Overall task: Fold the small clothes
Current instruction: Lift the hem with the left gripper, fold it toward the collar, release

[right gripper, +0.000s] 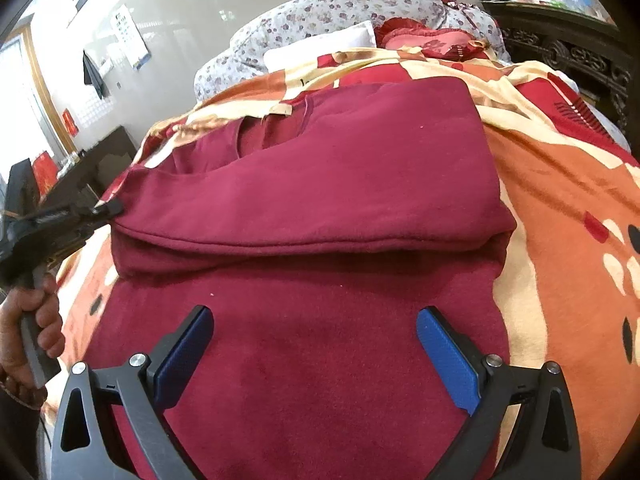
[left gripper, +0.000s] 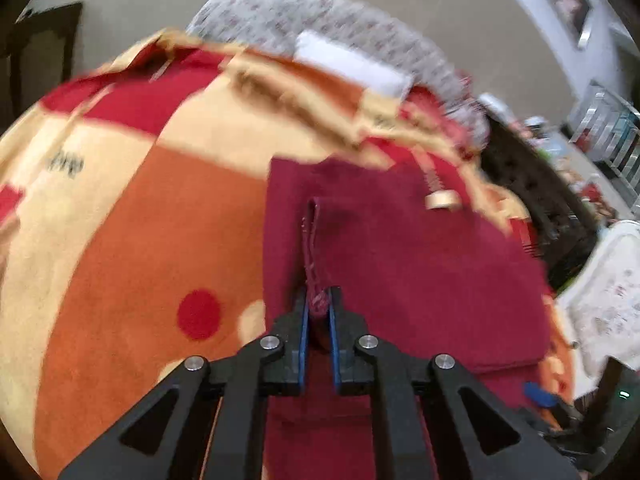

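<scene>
A dark red top (right gripper: 320,184) lies on the bed, its far part folded over toward me along a rolled edge. My left gripper (left gripper: 318,304) is shut on a corner of this red top (left gripper: 400,260), the cloth pinched between its blue pads (left gripper: 305,320). In the right wrist view that left gripper (right gripper: 110,208) grips the fold's left corner, held by a person's hand (right gripper: 44,320). My right gripper (right gripper: 314,320) hovers open just over the near part of the top, nothing between its blue pads (right gripper: 448,360).
The bed carries an orange, cream and red blanket (right gripper: 560,220). A flowered quilt (right gripper: 320,12), a white pillow (right gripper: 320,48) and red cushions (right gripper: 424,40) lie at the head. Dark carved furniture (right gripper: 568,52) stands at the right, a dark cabinet (right gripper: 80,176) at the left.
</scene>
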